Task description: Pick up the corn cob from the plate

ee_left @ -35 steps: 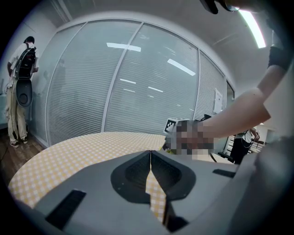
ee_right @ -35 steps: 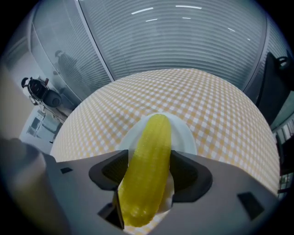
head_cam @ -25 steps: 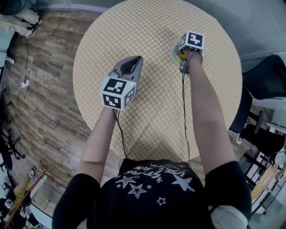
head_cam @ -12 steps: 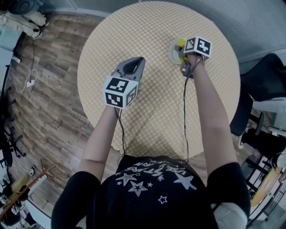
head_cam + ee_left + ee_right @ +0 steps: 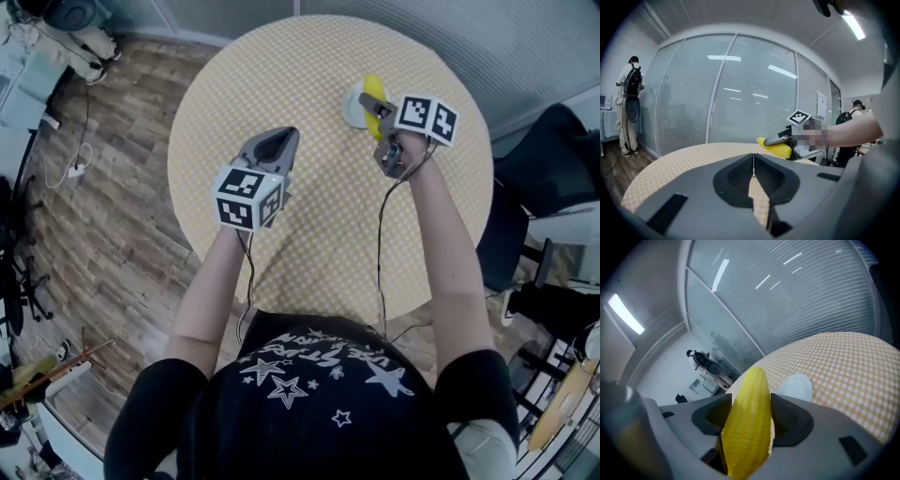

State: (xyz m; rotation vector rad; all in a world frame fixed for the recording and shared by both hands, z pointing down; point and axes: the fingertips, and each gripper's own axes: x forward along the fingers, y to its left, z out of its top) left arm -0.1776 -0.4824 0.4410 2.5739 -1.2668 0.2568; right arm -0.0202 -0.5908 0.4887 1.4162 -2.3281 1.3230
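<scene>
A yellow corn cob (image 5: 747, 420) sticks out between the jaws of my right gripper (image 5: 749, 416), which is shut on it. The same corn cob (image 5: 376, 94) hangs above the small white plate (image 5: 352, 106) at the round table's far right. The plate (image 5: 794, 387) lies empty below and beyond the cob. My left gripper (image 5: 277, 142) hovers over the table's left half, jaws shut with nothing in them. From the left gripper (image 5: 753, 165) I see the corn cob (image 5: 777, 149) held up in the right gripper (image 5: 785, 138).
The round table (image 5: 309, 216) has a yellow checked cloth and ends at a glass wall with blinds (image 5: 726, 93). Wood floor (image 5: 103, 187) lies to the left. People (image 5: 629, 112) stand beyond the table on both sides. Dark chairs (image 5: 539, 169) stand at right.
My right gripper has lifted the corn cob off the plate and drawn back slightly to the right. The left gripper has stayed in place.
</scene>
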